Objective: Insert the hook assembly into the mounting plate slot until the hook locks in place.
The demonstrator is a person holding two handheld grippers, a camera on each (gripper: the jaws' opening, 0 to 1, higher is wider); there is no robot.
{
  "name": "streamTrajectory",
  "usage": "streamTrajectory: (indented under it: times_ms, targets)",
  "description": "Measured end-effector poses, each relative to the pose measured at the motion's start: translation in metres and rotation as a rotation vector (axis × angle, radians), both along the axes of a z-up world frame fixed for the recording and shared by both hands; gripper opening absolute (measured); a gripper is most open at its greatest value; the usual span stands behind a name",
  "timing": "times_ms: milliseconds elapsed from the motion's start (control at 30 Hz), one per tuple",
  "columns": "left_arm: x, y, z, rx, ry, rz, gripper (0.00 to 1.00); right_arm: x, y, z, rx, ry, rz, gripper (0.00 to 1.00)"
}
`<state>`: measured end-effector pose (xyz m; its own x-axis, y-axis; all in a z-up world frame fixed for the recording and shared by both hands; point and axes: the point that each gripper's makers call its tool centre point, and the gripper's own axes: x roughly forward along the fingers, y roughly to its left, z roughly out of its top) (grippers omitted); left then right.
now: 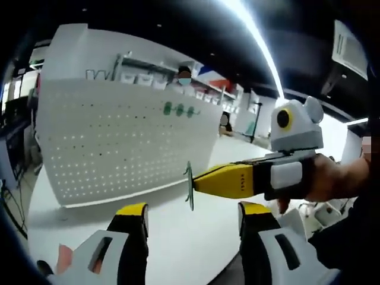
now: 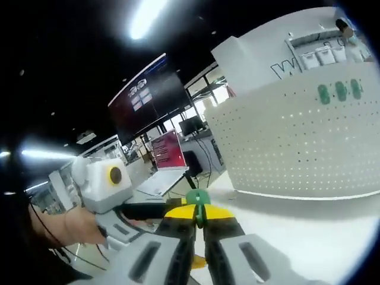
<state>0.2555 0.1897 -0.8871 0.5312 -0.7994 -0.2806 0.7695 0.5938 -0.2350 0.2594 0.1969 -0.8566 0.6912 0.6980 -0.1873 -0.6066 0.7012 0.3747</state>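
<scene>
Right gripper (image 1: 196,181), held level above the white desk (image 1: 178,237), pinches one green hook assembly (image 1: 189,185) before one perforated mounting plate (image 1: 119,142) bearing three green hooks (image 1: 179,109); left gripper (image 1: 193,222) fingers spread wide.

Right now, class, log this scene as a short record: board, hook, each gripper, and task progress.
board: white pegboard standing upright on a white table, three green hooks near its top
hook: green piece clamped between the right gripper's yellow tips, away from the board
right gripper: shut on the hook, seen from the side in the left gripper view
left gripper: jaws apart, holding nothing
progress: hook not yet inserted
</scene>
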Motion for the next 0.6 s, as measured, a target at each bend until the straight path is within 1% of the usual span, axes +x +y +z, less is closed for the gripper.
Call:
streamTrajectory:
  times_ms: [100, 167, 233, 300, 433, 533, 600]
  targets:
    - [-0.001, 0.001, -0.002, 0.001, 0.004, 0.0, 0.68, 0.001, -0.001, -0.001, -0.001, -0.002, -0.002, 0.01]
    - [-0.002, 0.002, -0.002, -0.013, 0.002, -0.001, 0.69, 0.002, -0.002, -0.001, -0.004, -0.005, -0.004, 0.01]
    - [-0.004, 0.002, -0.002, -0.017, 0.005, 0.0, 0.71, 0.002, -0.002, -0.001, 0.009, 0.002, 0.001, 0.01]
    - [-0.004, 0.001, -0.002, -0.026, 0.008, 0.003, 0.77, 0.002, -0.003, -0.002, -0.003, -0.004, 0.001, 0.01]
    - [-0.007, -0.003, 0.001, -0.061, 0.016, -0.008, 0.81, 0.004, -0.007, -0.004, -0.007, -0.003, -0.01, 0.01]
    - [-0.008, -0.006, 0.002, -0.057, 0.014, -0.011, 0.85, 0.006, -0.01, -0.003, -0.002, -0.009, -0.02, 0.01]
    - [-0.009, -0.009, 0.005, -0.066, 0.024, -0.013, 0.88, 0.008, -0.013, -0.002, 0.002, -0.019, -0.035, 0.01]
